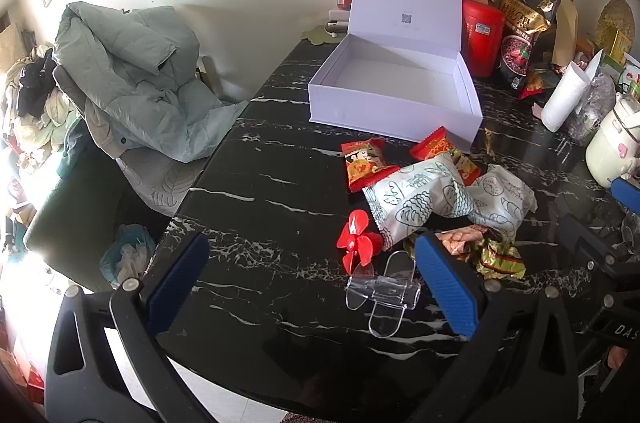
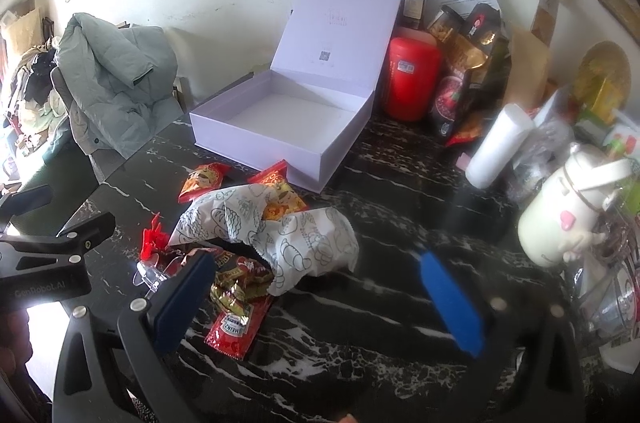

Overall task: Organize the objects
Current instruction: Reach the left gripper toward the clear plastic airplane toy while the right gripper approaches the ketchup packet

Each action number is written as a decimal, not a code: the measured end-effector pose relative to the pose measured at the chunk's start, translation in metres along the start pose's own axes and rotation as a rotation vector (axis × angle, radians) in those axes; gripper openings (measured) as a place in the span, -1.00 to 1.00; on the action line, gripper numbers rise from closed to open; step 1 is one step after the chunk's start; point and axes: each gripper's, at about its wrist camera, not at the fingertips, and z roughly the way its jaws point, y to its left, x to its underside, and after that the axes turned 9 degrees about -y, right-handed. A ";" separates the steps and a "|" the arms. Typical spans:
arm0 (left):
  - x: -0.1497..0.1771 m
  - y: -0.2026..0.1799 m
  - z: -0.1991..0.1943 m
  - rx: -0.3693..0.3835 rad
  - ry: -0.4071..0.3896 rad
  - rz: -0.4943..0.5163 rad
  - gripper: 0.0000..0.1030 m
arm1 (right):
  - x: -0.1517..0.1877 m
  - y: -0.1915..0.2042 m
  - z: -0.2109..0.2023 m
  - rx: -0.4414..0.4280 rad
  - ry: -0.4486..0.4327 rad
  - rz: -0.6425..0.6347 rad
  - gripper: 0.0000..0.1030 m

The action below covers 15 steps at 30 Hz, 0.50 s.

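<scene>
The open lilac cardboard box [image 1: 394,91], lid standing up at the back, is sitting empty on the black marble-patterned worktop [image 1: 256,207], so the sorting is, as far as I can judge, only beginning. Everything to be organized is lying loose in a heap just in front of the box: two orange-red snack packets [image 1: 366,163], two white wrappers printed with pastry drawings [image 1: 416,203], a red plastic propeller [image 1: 354,243], a clear acrylic stand [image 1: 382,293], gold foil sweets [image 1: 500,259] and a red ketchup sachet [image 2: 234,329]. The left tongs [image 1: 312,287] are hovering over the worktop on the near side of the heap, spread fully wide and gripping nothing; the right tongs [image 2: 320,295] are likewise gaping wide and empty beside the heap.
</scene>
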 end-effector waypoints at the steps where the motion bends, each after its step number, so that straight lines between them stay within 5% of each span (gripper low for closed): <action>1: 0.001 0.000 -0.002 -0.001 -0.002 0.001 1.00 | 0.001 0.000 -0.002 -0.001 -0.002 0.001 1.00; 15: 0.033 -0.004 -0.011 0.033 0.015 -0.002 1.00 | 0.032 -0.004 -0.020 -0.036 0.015 0.021 1.00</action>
